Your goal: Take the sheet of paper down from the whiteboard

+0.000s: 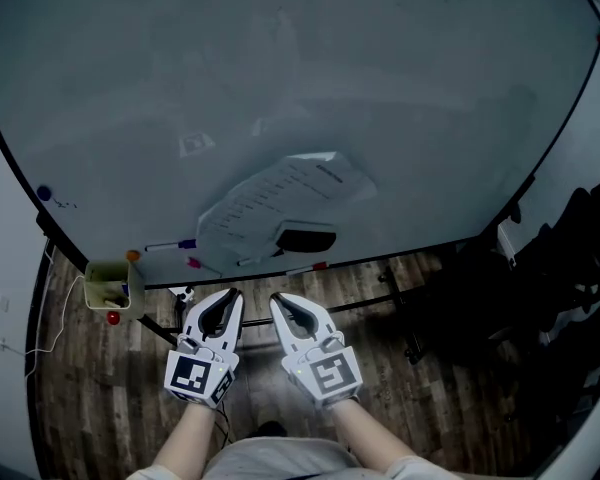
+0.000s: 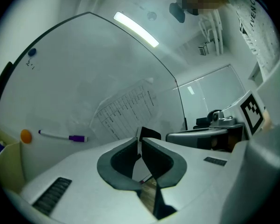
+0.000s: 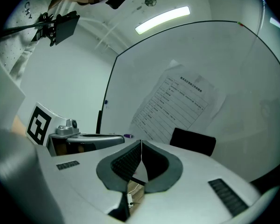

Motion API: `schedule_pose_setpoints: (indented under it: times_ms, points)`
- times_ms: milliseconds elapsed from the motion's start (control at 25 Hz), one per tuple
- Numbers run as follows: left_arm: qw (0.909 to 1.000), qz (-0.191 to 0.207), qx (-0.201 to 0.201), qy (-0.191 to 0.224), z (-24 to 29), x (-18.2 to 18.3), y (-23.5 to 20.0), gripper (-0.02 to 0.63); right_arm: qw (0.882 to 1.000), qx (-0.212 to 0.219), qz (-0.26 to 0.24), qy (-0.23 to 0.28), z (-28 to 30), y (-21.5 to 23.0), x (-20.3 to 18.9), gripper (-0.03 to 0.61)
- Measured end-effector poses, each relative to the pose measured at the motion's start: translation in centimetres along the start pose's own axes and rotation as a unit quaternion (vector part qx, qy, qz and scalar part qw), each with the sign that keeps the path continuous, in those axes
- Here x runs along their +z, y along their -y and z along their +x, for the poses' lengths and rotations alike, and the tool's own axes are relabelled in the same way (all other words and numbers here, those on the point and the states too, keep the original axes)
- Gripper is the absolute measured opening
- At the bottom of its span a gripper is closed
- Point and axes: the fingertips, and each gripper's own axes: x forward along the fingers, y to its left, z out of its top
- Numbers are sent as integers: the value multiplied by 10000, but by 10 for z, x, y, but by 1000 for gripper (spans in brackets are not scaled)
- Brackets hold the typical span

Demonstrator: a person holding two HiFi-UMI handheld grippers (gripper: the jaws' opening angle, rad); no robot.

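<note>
The whiteboard [image 1: 280,58] shows a smooth, glossy face with a soft sheen, and the sheet of paper [image 1: 280,203] on it looks thin and matt, covered in print. Below, the floor [image 1: 100,408] is grainy wood-look plank, while the left gripper [image 1: 232,295] and right gripper [image 1: 278,299] wear smooth white plastic shells around dark, ribbed, matt pads [image 3: 127,161].

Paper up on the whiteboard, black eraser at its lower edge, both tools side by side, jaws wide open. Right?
Not the jaws. The left tool and right tool are both shut, with nothing between the jaws; the left gripper view and right gripper view show it. The sheet of paper is on the whiteboard, eraser at its lower edge, tools side by side.
</note>
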Motion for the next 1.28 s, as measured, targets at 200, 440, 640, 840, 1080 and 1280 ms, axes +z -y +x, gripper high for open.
schedule_pose_setpoints:
  times_ms: [200,440,640,840,1080,1280]
  points:
    - [10000,-33,6,-58,7,-6,-19,66,9998,-157,-11,-93,16,4,-7,20]
    - [9999,-34,105,-38,15,-7,-27,84,9989,-443,65,-133,22,20,-8,20]
    - [9998,3,171,-102,20,-14,-29,105,9968,-702,144,-357,23,38,-12,20]
    - [9990,-142,376,-203,26,-22,-41,115,9962,-743,247,-370,31,53,-16,20]
    - [9980,-254,476,-343,39,-34,-48,137,9939,-810,467,-585,39,61,-23,21]
    - [9975,-280,499,-404,44,-41,-46,138,9814,-888,1619,-515,40,64,-35,81]
